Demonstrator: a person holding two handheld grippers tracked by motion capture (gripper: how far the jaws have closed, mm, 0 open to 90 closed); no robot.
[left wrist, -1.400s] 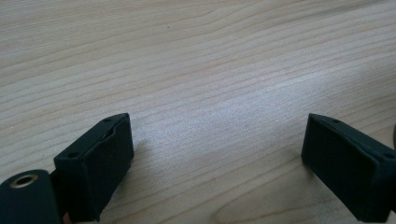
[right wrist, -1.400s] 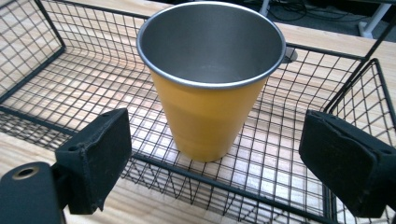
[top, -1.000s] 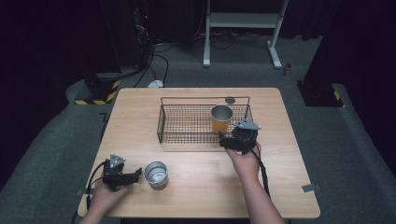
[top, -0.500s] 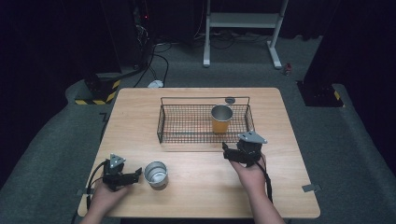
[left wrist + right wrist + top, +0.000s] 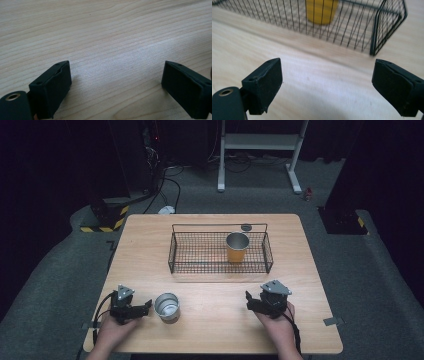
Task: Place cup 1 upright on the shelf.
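Wooden table (image 5: 210,330) carries everything, its near edge at the person's side so both hands rest low on it. The black wire basket (image 5: 220,268) sits at the middle-back of the table, long side facing the person, looks placed as the drop spot: open top, easy reach from either hand. Inside it, toward the right end, the orange cup (image 5: 237,248) stands upright with a metal rim and open mouth up; in the right gripper view it reads as a yellow blur behind the mesh (image 5: 321,11). Judged as one cup sorted, one left to go.

Right gripper (image 5: 255,304) rests on the table near the front right, well apart from the basket, jaws spread wide with nothing between them, only bare wood. It points back toward the basket's near right corner (image 5: 384,32), probably parked and idle.

Left gripper (image 5: 145,307) lies at the front left, jaws spread, empty, bare wood grain between them. It sits just beside the silver cup (image 5: 166,306), aimed at it, likely lined up for a grab.

Silver cup: small, shiny metal, upright, open mouth up, on the table front left of centre, outside the basket, well apart from it. Smooth round wall, could slip in a loose pinch.
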